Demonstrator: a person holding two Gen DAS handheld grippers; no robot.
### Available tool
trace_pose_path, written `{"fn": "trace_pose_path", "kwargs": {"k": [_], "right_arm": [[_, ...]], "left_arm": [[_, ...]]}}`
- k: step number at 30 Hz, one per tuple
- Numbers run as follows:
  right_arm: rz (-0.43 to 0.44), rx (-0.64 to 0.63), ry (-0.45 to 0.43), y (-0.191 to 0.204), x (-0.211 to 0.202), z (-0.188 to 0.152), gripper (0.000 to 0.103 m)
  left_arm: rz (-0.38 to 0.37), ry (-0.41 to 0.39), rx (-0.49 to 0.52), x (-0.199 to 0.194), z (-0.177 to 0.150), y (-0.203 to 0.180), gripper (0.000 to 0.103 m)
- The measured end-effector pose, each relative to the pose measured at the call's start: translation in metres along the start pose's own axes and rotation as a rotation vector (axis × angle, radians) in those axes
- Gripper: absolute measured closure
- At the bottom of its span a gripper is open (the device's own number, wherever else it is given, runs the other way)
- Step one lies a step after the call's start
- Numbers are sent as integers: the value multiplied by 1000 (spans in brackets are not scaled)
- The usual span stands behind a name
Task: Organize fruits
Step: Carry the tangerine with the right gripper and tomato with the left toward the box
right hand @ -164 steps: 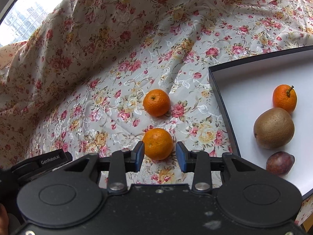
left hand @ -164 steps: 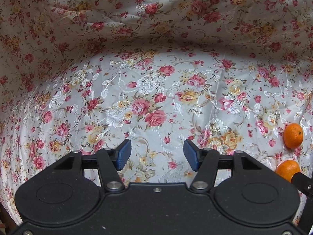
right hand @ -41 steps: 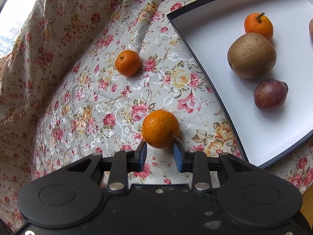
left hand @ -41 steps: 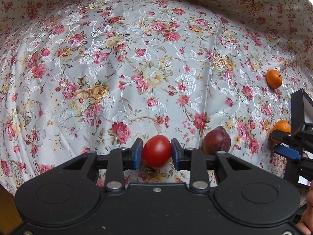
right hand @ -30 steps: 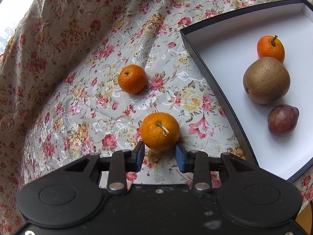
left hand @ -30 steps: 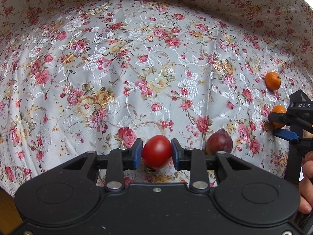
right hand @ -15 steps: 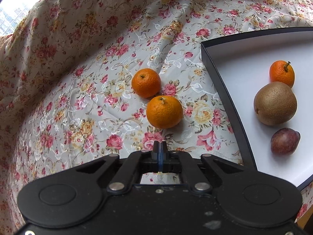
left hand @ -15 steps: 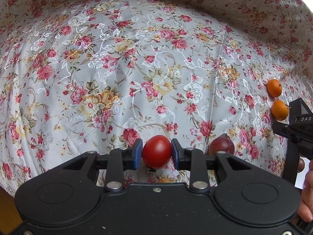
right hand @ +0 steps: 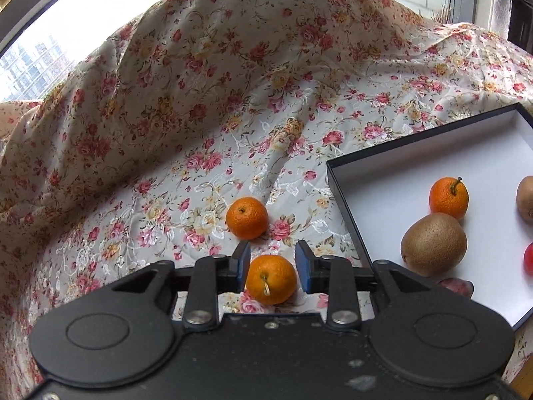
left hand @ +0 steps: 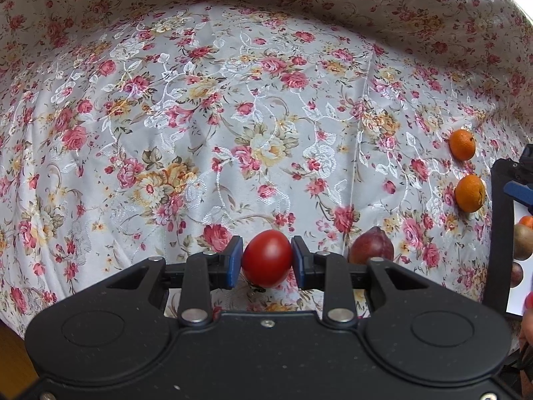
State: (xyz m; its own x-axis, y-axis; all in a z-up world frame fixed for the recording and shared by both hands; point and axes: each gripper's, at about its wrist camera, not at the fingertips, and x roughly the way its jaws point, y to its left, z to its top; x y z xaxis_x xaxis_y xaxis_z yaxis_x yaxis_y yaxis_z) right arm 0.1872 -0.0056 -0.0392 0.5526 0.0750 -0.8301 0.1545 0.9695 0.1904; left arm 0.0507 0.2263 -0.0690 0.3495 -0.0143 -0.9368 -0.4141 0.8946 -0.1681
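My left gripper (left hand: pixel 266 260) is shut on a red tomato (left hand: pixel 267 257) just above the flowered cloth. A dark purple fruit (left hand: pixel 371 246) lies on the cloth just to its right. My right gripper (right hand: pixel 272 266) is open, its pads on either side of an orange (right hand: pixel 271 278) that rests on the cloth with small gaps. A second orange (right hand: pixel 247 217) lies just beyond it. Both oranges show at the right of the left wrist view, near (left hand: pixel 469 192) and far (left hand: pixel 462 144).
A black-rimmed white tray (right hand: pixel 344 200) at the right holds an orange (right hand: pixel 448 198), a brown kiwi-like fruit (right hand: pixel 433 243), a purple fruit (right hand: pixel 456 286) and more at the edge. The cloth rises in a fold (right hand: pixel 200 66) at the back.
My right gripper lost the orange and snapped shut half a second ago; now it is open again around that orange. My left gripper stays shut on the tomato, barely moved.
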Motion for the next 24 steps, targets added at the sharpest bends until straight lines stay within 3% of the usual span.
{"fn": "trace_pose_path", "kwargs": {"k": [8,14,18,24], "right_arm": [[-91,-110,73,17,39,2,70],[-27,46,177,-2,56,5,58],[-23,93,198,-7,61,3,57],[-75,-25,196,13,56,-6,59]], "left_arm": [[-2,-14,26,-3,1,0,63],[0,-6,6,-3,2,6,63],[4,3,-2,-2,1,9,63],[21,14,-20,-1,1,11,63]]}}
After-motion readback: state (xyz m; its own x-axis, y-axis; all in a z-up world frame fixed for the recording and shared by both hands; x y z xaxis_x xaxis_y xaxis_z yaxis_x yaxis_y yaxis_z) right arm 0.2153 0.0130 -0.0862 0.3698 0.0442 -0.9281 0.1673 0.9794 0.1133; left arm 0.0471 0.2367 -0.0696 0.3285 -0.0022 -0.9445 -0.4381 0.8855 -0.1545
